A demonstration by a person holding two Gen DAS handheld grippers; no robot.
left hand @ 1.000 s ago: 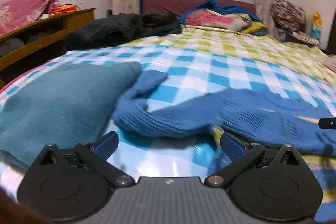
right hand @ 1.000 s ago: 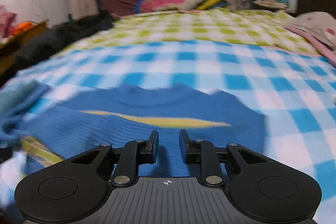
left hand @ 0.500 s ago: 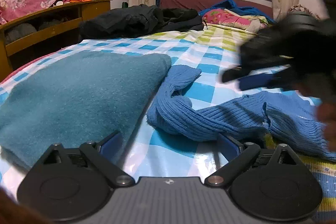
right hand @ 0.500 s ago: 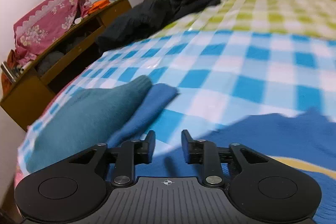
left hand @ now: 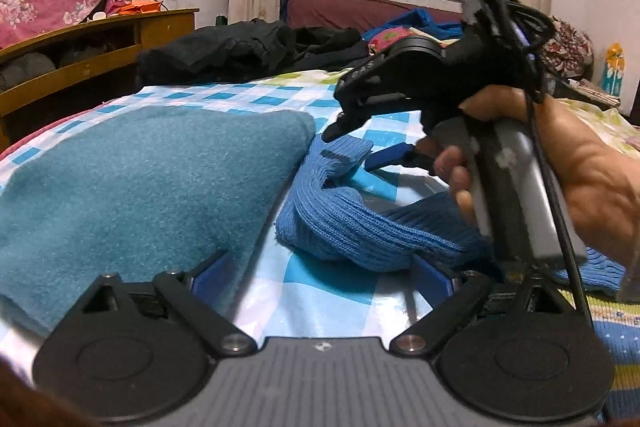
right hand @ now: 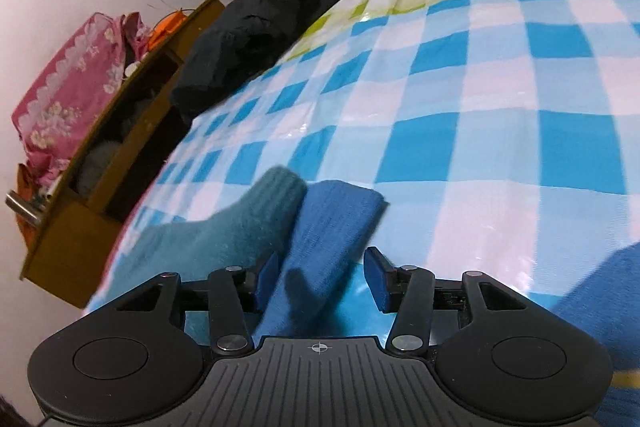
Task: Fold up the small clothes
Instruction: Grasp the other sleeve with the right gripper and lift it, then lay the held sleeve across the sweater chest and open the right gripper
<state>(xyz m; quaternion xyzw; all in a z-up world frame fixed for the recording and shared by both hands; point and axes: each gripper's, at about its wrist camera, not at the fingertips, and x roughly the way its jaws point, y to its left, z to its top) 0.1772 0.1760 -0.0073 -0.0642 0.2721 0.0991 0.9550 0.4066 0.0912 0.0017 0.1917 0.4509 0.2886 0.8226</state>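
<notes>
The checked bedspread (right hand: 460, 99) fills nearly everything, and beyond the blue sweater it runs wide and bare toward the far green-checked stretch, so there's plenty of room on that side. Close against the sweater's sleeve sits the folded teal garment (left hand: 132, 187), its edge touching the sleeve, so there's no gap at all there. A black heap of clothes (right hand: 288, 7) lies well beyond the sweater at the bed's far edge, next to the wooden shelf (right hand: 100, 179). Now the blue sweater (left hand: 360, 223) itself: its sleeve trails out over the spread to a cuff lying right beside the teal corner (the body bunches off to the other side, partly hidden). The person's hand (left hand: 532, 155) carries the right gripper (right hand: 322, 277) over that sleeve, jaws opening, the sleeve running up between the blue pads without either one pressing on it. The left gripper (left hand: 320, 277) waits low at the sweater's near side, spread wide, one pad at the teal edge, the other tucked by the sleeve's fold, nothing gripped.
</notes>
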